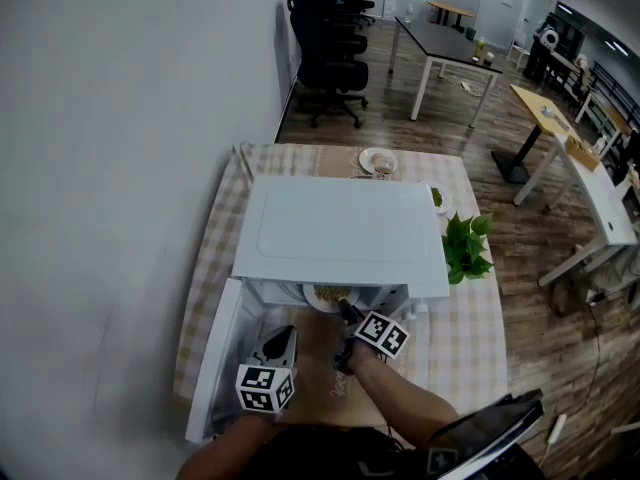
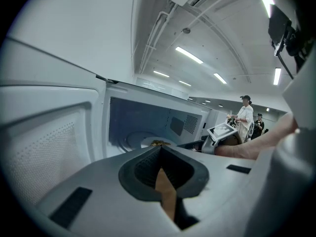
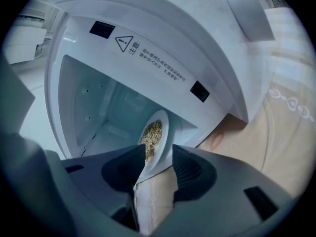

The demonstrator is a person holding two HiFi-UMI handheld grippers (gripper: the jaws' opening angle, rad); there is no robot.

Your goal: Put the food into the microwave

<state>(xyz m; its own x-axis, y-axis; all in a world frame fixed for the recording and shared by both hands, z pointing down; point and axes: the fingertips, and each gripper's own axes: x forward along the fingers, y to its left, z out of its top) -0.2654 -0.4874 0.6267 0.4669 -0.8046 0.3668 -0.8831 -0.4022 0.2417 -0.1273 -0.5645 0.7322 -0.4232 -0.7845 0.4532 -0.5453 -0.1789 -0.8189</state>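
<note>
Right gripper (image 3: pixel 158 151) jaws spread, plate (image 3: pixel 163 125) rim between; left gripper (image 2: pixel 160 150) closed, empty.

We note a plain white wall (image 1: pixel 120 168) at frame left, wood flooring (image 1: pixel 500 258) at right, black office chairs (image 1: pixel 330 43) and a dark-topped table (image 1: pixel 440 40) at top, strip lights (image 2: pixel 188 55) overhead.

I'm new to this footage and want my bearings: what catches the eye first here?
A white microwave sits on a checked tablecloth, its door swung open to the left. A plate of food rests just inside its opening, the rim between the open jaws of the right gripper. A green plant stands at the microwave's right side.
</note>
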